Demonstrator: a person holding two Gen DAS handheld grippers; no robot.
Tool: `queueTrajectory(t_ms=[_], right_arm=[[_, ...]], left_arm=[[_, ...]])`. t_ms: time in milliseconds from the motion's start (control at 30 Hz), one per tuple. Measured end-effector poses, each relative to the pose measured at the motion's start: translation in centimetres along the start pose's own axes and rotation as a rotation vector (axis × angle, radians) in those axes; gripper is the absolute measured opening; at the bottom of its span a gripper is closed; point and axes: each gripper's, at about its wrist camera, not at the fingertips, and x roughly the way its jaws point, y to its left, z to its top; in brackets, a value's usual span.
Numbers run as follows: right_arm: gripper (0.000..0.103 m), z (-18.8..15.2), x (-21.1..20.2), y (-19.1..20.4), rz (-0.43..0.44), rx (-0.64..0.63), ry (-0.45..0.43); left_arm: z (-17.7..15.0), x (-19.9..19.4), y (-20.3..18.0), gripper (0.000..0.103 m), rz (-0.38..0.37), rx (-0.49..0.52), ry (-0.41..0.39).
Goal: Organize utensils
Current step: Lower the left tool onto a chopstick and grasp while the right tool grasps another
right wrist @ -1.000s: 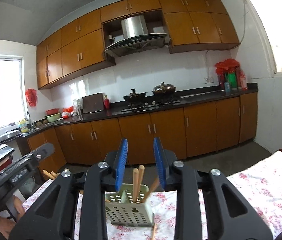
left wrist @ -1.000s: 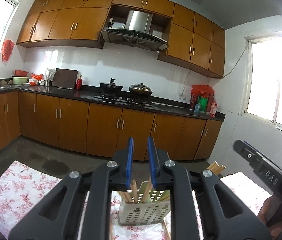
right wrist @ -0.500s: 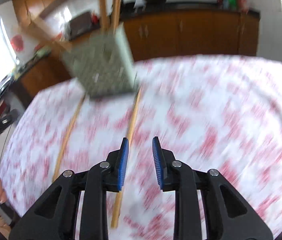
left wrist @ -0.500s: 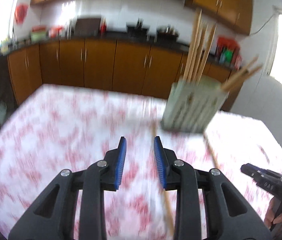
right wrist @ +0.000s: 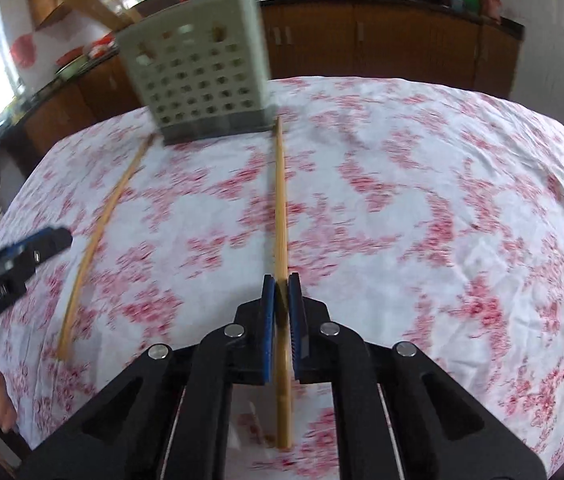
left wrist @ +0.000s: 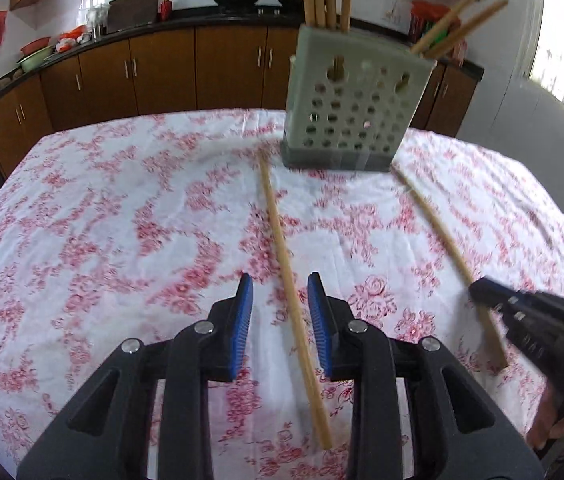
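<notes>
Our right tongs [right wrist: 281,294] pinch one chopstick [right wrist: 281,200] at lower centre. Left tongs [left wrist: 280,312] stand spread astride another chopstick [left wrist: 282,248], untouched; holder [left wrist: 352,112] sits upper centre.

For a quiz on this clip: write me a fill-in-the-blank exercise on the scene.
1. The right gripper is shut on a ____.
2. The left gripper straddles a chopstick with its pads ____ it.
3. The holder has round ____ in its wall.
4. The tablecloth has a ____ floral print.

Missing words: chopstick; not touching; holes; red
</notes>
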Motion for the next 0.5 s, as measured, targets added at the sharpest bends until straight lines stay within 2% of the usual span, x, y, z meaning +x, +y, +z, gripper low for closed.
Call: queueTrajectory(t_ms=[100, 233, 433, 500], right_arm=[[0.008, 0.0, -0.2, -0.9, -0.009, 0.012, -0.003], [0.008, -0.1, -0.5, -1.3, -0.02, 0.004, -0.008], [0.008, 1.4, 0.6, -2.4, -0.06, 0.012, -0.023], [0.008, 1.7, 0.8, -2.8, -0.064, 0.023, -0.023]], left_arm=[[0.0, 1.1, -0.3, 0.016, 0.017, 0.004, 0.035], [0.5, 2.3, 0.1, 0.006, 0.046, 0.0, 0.05], [1.6, 3.1, 3.3, 0.005, 0.092, -0.065, 0.064], [1.8, 2.4, 4.4, 0.005, 0.017, -0.133, 0.059]])
